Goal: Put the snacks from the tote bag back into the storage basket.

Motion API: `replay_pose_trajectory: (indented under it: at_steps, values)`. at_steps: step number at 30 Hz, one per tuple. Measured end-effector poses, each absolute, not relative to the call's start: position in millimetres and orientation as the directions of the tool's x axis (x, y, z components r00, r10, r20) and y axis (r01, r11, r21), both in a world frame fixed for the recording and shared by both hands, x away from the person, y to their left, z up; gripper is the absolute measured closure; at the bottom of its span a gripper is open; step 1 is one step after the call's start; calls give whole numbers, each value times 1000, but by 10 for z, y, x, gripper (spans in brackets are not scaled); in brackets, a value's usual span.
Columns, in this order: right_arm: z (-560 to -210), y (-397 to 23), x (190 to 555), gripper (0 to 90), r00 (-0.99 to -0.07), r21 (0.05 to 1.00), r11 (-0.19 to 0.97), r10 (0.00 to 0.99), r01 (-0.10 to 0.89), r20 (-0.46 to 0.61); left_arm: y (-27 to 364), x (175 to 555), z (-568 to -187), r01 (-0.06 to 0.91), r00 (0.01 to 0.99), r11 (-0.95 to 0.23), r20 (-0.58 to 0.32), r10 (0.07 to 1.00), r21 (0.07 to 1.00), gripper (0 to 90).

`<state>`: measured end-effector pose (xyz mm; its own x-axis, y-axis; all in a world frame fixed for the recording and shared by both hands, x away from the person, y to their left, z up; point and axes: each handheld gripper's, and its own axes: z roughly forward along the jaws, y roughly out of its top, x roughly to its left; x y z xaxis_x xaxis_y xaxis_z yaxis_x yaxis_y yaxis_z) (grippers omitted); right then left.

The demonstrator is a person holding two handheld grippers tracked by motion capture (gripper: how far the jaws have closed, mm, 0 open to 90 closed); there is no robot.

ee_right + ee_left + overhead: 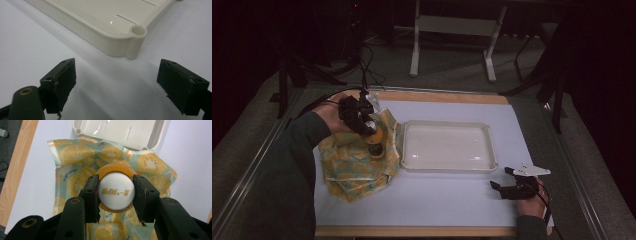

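Hand-held gripper (115,192) clamping bottle (115,195), white tabletop (437,200)

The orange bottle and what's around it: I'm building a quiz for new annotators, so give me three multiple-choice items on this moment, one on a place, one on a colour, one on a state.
1. Where is the orange bottle?
A. Inside the tray
B. Over the fruit-print cloth
C. On bare table beside the right gripper

2. What colour is the bottle's cap?
A. White
B. Black
C. Green

3. How does the left gripper stand?
A. Open above the tray
B. Shut on nothing
C. Shut on the cap

Answers:
1 B, the fruit-print cloth spreads under the bottle, left of the cream tray.
2 A, the left gripper view shows a white cap with gold lettering.
3 C, both pads press the cap's sides, while the right gripper rests open near the tray's corner.
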<state>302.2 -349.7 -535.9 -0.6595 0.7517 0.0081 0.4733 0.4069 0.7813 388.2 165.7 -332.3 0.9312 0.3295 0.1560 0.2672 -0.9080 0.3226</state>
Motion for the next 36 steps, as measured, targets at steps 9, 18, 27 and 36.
replay_pose_trajectory:
  at_steps: [9, 18, 27, 36]
  values:
    - [-5359, -3497, 3022, 153, -660, 781, 408, 751, 473, 8, 1643, 3847, -3218, 257, 933, -912, 165, 320, 320, 593]
    - [-5359, -3496, 3022, 153, -660, 780, 408, 751, 473, 7, 1654, 3803, -3118, 244, 934, -917, 176, 310, 316, 593]
    - [-5359, -3495, 3023, 153, -659, 780, 407, 752, 475, 8, 1655, 3759, -3043, 236, 935, -915, 180, 306, 327, 593]
    - [-5358, -3496, 3023, 153, -659, 779, 409, 752, 476, 8, 1614, 3715, -2914, 205, 940, -916, 191, 283, 346, 593]
